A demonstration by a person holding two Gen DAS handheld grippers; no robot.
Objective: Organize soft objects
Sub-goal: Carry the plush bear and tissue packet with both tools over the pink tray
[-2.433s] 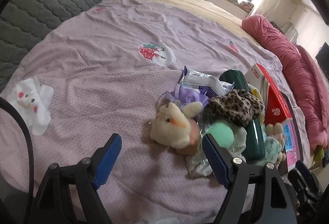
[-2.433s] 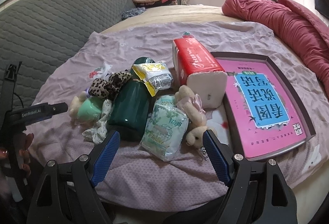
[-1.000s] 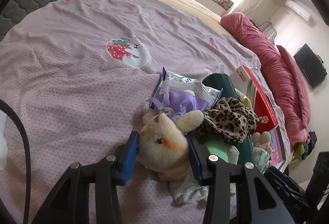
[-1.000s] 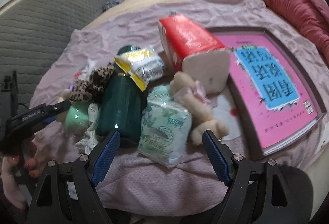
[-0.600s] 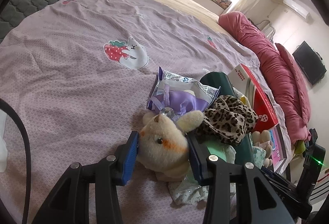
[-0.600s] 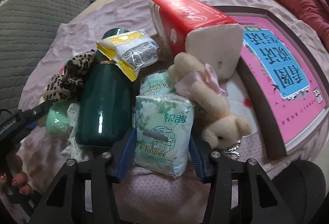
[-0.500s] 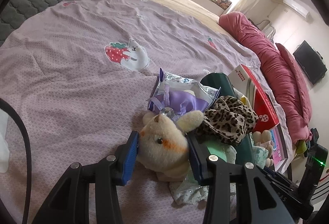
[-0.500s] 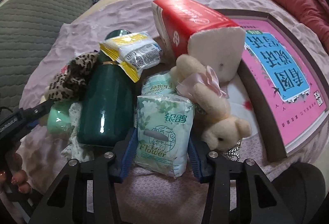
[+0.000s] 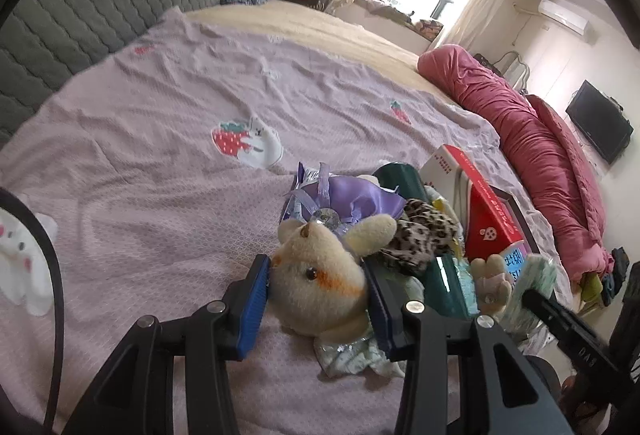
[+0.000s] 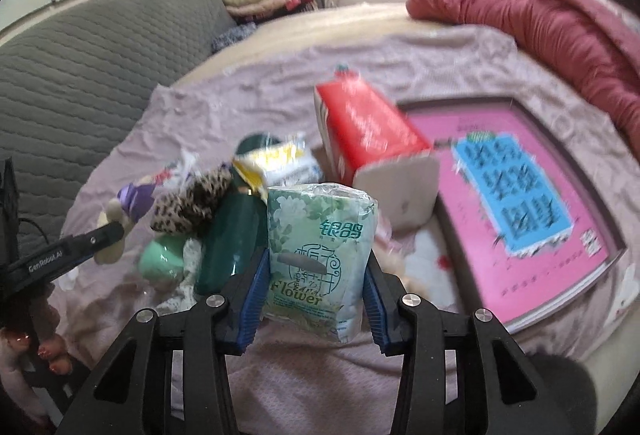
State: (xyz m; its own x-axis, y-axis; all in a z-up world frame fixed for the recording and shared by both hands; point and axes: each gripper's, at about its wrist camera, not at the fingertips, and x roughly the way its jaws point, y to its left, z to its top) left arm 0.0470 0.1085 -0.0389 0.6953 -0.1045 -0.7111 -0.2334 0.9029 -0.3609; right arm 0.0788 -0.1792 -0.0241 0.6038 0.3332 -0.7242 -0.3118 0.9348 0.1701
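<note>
Lilac bedspread [image 9: 168, 139] — bare toward the headboard edge; clutter beside the red tissue pack [image 10: 368, 127] — blocks the near edge.

1. Two hand-held grippers: the left hand-held gripper [image 9: 318, 299] and the right hand-held gripper [image 10: 316, 293].
2. Two plush bears: a cream plush bear [image 9: 320, 285] and a second plush bear [image 9: 490, 275], partly hidden.
3. One green tissue pack [image 10: 320, 255].
4. One red tissue box [image 10: 368, 131].
5. One dark green bottle [image 10: 236, 231].
6. One leopard-print scrunchie [image 10: 192, 201].
7. One pink book [image 10: 516, 187].
8. One yellow packet [image 10: 280, 163].
</note>
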